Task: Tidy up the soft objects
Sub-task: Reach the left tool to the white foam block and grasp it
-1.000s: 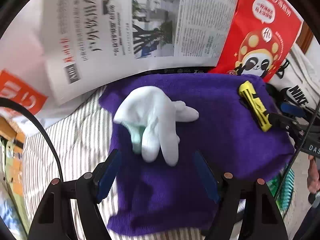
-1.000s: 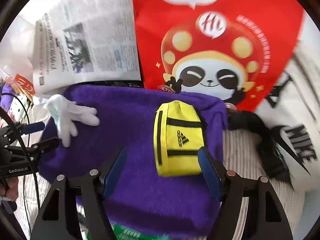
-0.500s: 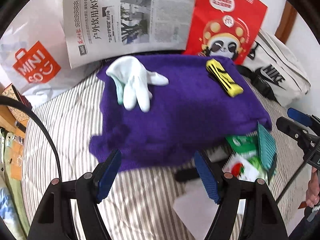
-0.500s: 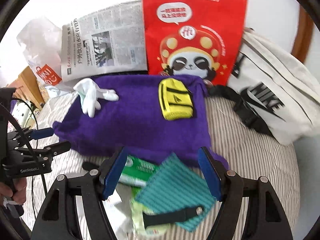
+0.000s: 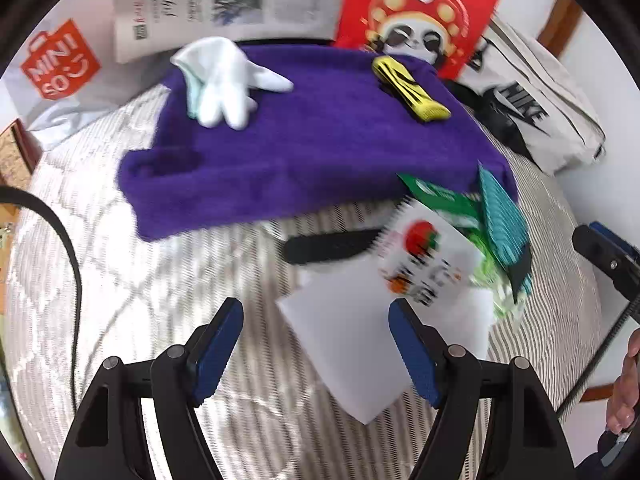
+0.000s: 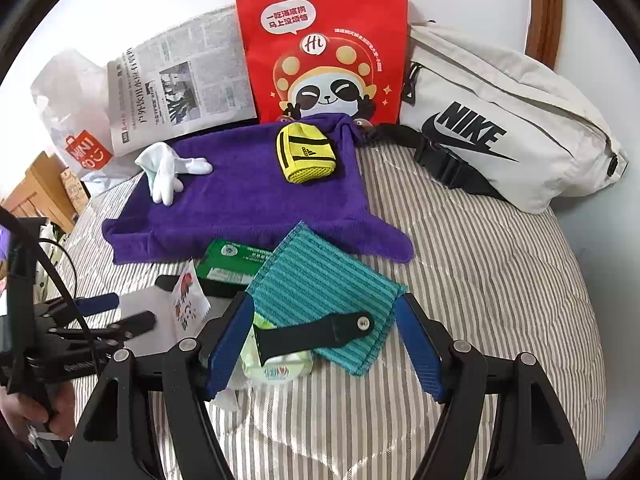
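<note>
The left gripper point(image 5: 316, 344) hangs over the bed, its blue-padded fingers point(image 5: 218, 344) spread wide and holding nothing. The right gripper point(image 6: 326, 344) is likewise spread wide, empty. A bare hand point(image 6: 38, 404) grips the left tool's handle.

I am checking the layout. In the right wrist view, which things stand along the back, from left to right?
MINISO bag → newspaper → red panda bag → white Nike bag.
</note>
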A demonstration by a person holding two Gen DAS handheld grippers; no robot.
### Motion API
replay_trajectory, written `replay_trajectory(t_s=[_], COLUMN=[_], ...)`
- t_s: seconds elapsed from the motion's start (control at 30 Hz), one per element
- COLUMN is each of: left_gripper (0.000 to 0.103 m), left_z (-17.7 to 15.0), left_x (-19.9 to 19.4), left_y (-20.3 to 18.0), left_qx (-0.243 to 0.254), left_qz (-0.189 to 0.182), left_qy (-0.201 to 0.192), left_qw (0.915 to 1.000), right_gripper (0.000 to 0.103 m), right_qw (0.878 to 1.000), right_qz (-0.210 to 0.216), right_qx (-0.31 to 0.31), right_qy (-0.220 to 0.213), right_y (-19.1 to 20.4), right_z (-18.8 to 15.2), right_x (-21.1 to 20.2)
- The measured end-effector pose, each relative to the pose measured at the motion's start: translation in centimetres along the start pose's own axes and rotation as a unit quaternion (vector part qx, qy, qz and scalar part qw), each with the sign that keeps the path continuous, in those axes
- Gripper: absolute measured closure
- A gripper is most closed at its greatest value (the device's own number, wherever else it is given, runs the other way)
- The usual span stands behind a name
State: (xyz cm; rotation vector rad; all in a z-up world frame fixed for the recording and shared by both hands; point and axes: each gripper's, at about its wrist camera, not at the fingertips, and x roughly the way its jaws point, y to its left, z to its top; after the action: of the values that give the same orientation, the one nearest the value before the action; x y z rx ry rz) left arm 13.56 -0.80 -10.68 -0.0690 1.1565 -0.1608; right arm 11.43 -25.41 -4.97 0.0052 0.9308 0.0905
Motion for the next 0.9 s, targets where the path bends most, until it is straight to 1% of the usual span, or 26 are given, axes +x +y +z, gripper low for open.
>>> replay_trajectory(t_s=[0.07, 0.13, 0.2, 0.3, 0.43, 0.5, 0.6, 0.73, 0.9], left_gripper=[0.029, 0.026, 0.026, 0.026, 0.025, 0.024, 0.024, 0.024, 0.024], left_z=[-0.3, -0.7, -0.8, -0.9, -1.0, -1.1, -1.2, -1.5, -2.0], left_x=[0.5, 1.0, 1.3, 1.3, 1.3, 1.0, 1.1, 0.3, 0.7], left_y=[-0.8, -1.2, -1.5, -1.9, -2.8, -2.6, -2.1, -1.7, -0.9], left_qx=[0.006, 0.004, 0.002, -0.006, 0.008, 0.007, -0.009, -0.023, -0.030], left_qz=[-0.006, -0.013, -0.018, -0.014, 0.003, -0.002, -0.001, -0.012, 0.007], left_qy=[0.006, 0.010, 0.012, 0.013, 0.015, 0.014, 0.020, 0.017, 0.035], left_qw=[0.9999, 0.9999, 0.9998, 0.9998, 0.9999, 0.9999, 0.9998, 0.9995, 0.9989], right_gripper=[0.030, 0.030, 0.030, 0.030, 0.030, 0.030, 0.030, 0.030, 0.030], right_qw=[1.000, 1.000, 1.000, 1.000, 1.000, 1.000, 1.000, 1.000, 1.000], right_qz=[-0.001, 0.001, 0.003, 0.003, 0.002, 0.001, 0.005, 0.000, 0.000], right_qx=[-0.003, 0.000, 0.000, -0.001, -0.004, -0.002, 0.002, -0.003, 0.003], right_qy=[0.000, 0.000, 0.003, 0.003, 0.005, 0.004, 0.009, 0.011, 0.017], right_y=[0.0, 0.0, 0.0, 0.0, 0.0, -0.1, -0.3, -0.4, -0.7], right_z=[-0.3, -0.5, -0.7, -0.9, -1.2, -1.3, -1.4, -1.6, -1.7], right_x=[-0.2, -0.3, -0.3, -0.3, -0.4, -0.4, -0.2, -0.1, 0.4])
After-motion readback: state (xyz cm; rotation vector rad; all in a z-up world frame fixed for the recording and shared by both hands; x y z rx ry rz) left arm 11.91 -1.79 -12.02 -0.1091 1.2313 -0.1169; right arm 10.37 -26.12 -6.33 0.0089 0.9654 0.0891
